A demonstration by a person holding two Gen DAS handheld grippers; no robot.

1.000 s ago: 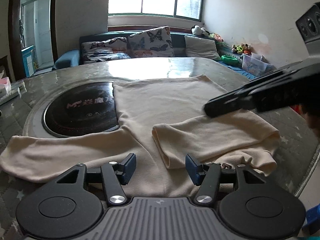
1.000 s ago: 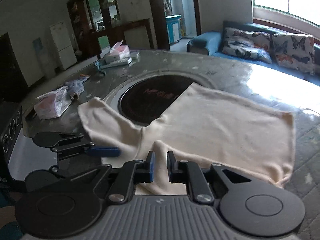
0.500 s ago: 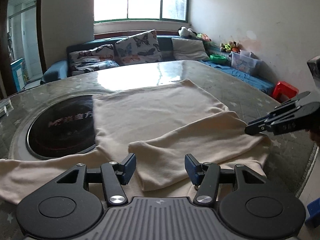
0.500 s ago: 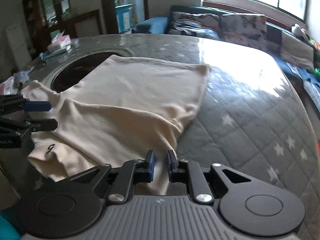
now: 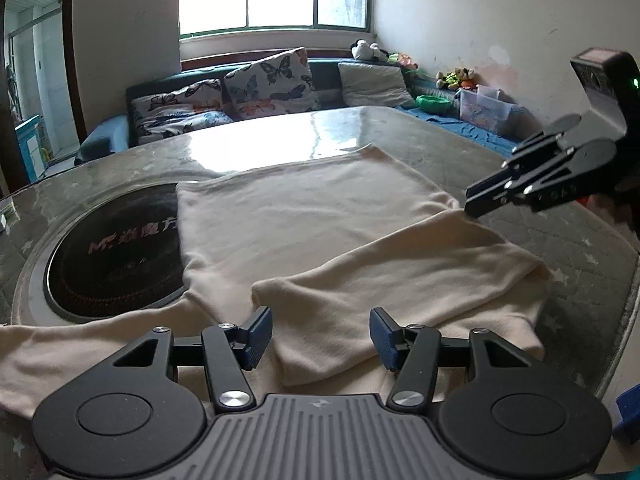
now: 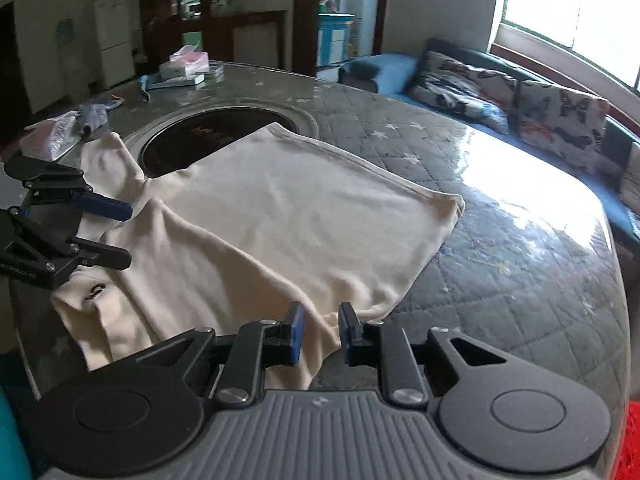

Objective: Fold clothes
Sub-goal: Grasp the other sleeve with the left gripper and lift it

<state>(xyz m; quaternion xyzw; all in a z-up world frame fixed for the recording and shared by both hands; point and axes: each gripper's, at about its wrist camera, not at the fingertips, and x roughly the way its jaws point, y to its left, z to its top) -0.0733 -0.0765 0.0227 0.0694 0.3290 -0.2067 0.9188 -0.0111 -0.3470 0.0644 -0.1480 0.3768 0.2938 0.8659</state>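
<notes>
A cream long-sleeved shirt [image 5: 312,216] lies flat on the quilted table. One sleeve [image 5: 400,280] is folded across its body and the other sleeve [image 5: 80,344] stretches out to the left. My left gripper [image 5: 320,332] hovers open just above the folded sleeve's cuff, with nothing pressed between its pads. In the right wrist view the shirt [image 6: 304,216] fills the middle. My right gripper [image 6: 320,332] hangs over its near corner with jaws opening. Cloth shows in the gap but the pads do not press it. From the left wrist view, the right gripper [image 5: 470,204] floats at the shirt's right edge.
A round black cooktop [image 5: 112,252] is sunk into the table, partly under the shirt. A tissue box [image 6: 188,60], a book and plastic bags [image 6: 52,140] sit on the far side. A sofa with butterfly cushions [image 5: 272,80] lines the wall. The table edge [image 5: 624,320] curves close on the right.
My right gripper has swung away from the folded sleeve to the shirt's right side and its jaws have widened. The left gripper stays open over the cuff, shifted slightly.
</notes>
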